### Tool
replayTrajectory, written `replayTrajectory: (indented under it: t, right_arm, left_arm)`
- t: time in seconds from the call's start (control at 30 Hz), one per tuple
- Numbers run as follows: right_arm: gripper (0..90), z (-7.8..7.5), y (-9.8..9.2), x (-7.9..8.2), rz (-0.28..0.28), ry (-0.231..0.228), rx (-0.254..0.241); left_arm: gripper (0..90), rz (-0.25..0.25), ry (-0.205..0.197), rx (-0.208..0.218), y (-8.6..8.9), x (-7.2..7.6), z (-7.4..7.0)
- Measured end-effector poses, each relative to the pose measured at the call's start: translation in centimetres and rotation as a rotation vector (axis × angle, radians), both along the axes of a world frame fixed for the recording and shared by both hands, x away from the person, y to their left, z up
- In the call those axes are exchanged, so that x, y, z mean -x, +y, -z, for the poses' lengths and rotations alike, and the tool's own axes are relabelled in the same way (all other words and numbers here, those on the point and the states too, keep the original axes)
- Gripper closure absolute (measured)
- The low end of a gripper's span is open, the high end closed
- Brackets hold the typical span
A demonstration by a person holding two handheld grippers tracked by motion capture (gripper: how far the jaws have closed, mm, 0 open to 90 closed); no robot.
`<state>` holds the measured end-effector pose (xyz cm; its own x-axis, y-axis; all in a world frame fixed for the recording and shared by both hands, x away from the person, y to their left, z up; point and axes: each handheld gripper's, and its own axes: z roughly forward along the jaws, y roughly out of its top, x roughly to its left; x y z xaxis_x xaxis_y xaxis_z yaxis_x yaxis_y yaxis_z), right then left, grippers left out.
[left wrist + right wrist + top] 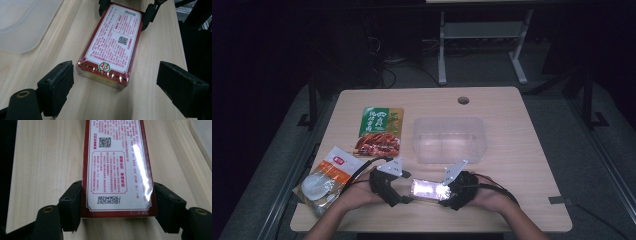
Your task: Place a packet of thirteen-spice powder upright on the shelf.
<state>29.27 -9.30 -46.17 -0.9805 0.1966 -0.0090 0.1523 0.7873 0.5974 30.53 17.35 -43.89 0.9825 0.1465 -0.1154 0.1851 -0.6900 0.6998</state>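
Now right gripper [117, 205] clamped on red box [117, 170], left gripper [115, 85] wide.

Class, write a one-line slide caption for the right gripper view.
Right gripper clamps the near end of a flat red-bordered white printed box lying on the pale wooden table.

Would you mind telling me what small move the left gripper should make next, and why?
Probably close the left gripper on the near end of the red-bordered box. Its jaws stand wide apart, clear of the box's sides, while the right gripper already clamps the far end, and the box lies flat on the table.
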Motion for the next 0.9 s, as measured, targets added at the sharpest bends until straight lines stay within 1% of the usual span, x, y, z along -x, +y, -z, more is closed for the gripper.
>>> replayTrajectory:
  t: [0.03, 0.1, 0.13, 0.23, 0.3, 0.33, 0.37, 0.4, 0.5, 0.53, 0.57, 0.6, 0.63, 0.67, 0.7, 0.77, 0.83, 0.87, 0.9]
  right_arm:
    - [31.9, -0.1, -0.1, 0.0, -0.01, 0.016, -0.01]
    - [32.0, -0.4, -0.4, 0.0, -0.024, 0.024, -0.024]
    - [32.0, -0.6, -0.5, 0.0, -0.029, 0.018, -0.033]
    - [32.0, -1.1, -0.8, 0.1, -0.037, 0.017, -0.053]
    - [32.0, -1.7, -1.2, 0.0, -0.04, 0.011, -0.07]
    - [32.0, -2.1, -1.5, 0.0, -0.043, -0.008, -0.08]
    - [32.0, -2.2, -1.6, 0.0, -0.036, -0.001, -0.088]
    - [32.0, -2.3, -1.7, 0.1, -0.038, 0.003, -0.1]
    - [32.0, -2.5, -1.8, 0.1, -0.047, -0.004, -0.107]
    - [32.0, -2.6, -1.8, 0.1, -0.053, -0.011, -0.103]
    - [32.0, -2.7, -1.7, 0.1, -0.054, -0.008, -0.102]
    - [32.0, -2.8, -1.7, 0.1, -0.058, -0.021, -0.107]
    - [32.0, -2.8, -1.7, 0.1, -0.058, -0.021, -0.107]
    - [32.0, -3.0, -1.8, 0.1, -0.057, -0.016, -0.121]
    - [32.0, -3.0, -1.8, 0.1, -0.057, -0.016, -0.121]
    - [32.0, -3.1, -1.7, 0.2, -0.066, -0.027, -0.13]
    - [32.0, -3.2, -1.7, 0.2, -0.069, -0.027, -0.128]
    - [32.0, -3.2, -1.7, 0.2, -0.069, -0.027, -0.128]
    - [32.0, -3.3, -1.6, 0.3, -0.071, -0.022, -0.133]
  left_arm:
    - [13.7, 0.001, -0.006, 0.005, 0.0, 0.0, -0.3]
    - [13.6, 0.007, -0.013, 0.01, 0.0, 0.0, -0.6]
    - [13.3, 0.007, -0.013, 0.01, 0.0, 0.0, -0.6]
    - [13.2, 0.021, -0.025, 0.015, -0.1, -0.1, -1.2]
    - [13.1, 0.038, -0.033, 0.015, -0.3, -0.4, -1.6]
    - [13.1, 0.056, -0.033, 0.024, -0.7, -0.5, -1.9]
    - [13.1, 0.067, -0.032, 0.025, -0.9, -0.6, -1.9]
    - [13.1, 0.067, -0.032, 0.025, -0.9, -0.6, -1.9]
    - [13.0, 0.095, -0.031, 0.01, -1.8, -0.7, -1.8]
    - [13.0, 0.103, -0.022, 0.006, -2.3, -0.7, -1.6]
    - [13.0, 0.113, -0.019, 0.003, -2.5, -0.6, -1.4]
    - [13.0, 0.131, -0.035, -0.01, -2.6, -0.7, -1.3]
    - [13.1, 0.131, -0.035, -0.01, -2.6, -0.7, -1.3]
    - [13.3, 0.125, -0.02, -0.013, -2.8, -0.5, -1.1]
    - [13.3, 0.129, -0.027, -0.016, -2.8, -0.5, -1.0]
    - [14.8, 0.13, -0.016, -0.009, -2.8, -0.4, -0.9]
    - [18.3, 0.132, -0.021, -0.002, -2.8, -0.4, -1.0]
    - [18.3, 0.134, -0.025, 0.002, -2.8, -0.4, -1.0]
    - [20.9, 0.132, -0.024, 0.001, -2.8, -0.3, -1.0]
